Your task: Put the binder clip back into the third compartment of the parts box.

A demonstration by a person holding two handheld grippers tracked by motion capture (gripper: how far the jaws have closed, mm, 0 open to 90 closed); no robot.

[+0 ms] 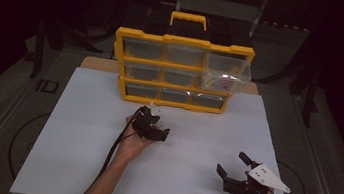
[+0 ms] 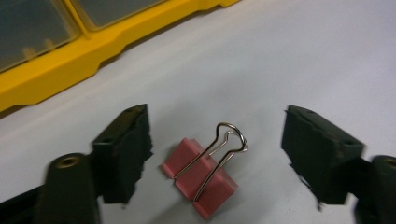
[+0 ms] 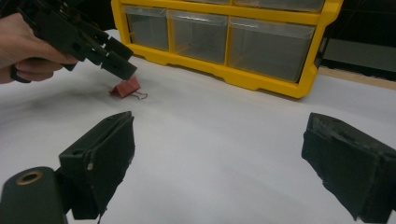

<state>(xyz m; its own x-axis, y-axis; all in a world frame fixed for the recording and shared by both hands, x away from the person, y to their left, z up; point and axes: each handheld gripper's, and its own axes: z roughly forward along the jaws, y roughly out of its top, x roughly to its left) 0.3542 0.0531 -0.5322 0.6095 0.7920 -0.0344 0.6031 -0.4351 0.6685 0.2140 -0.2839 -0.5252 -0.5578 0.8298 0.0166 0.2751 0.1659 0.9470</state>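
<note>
Clip lay on the white surface — pink, wire handles folded. Left hand-held gripper straddled it, jaws apart, not touching; right hand-held gripper gaped wide — empty.

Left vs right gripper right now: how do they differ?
The left gripper sits low with its fingers either side of the pink metal-handled binder clip, not touching it; the right gripper has bare white table between its fingers. Left is near the yellow plastic drawer organiser; right is farther away. Both open.
</note>
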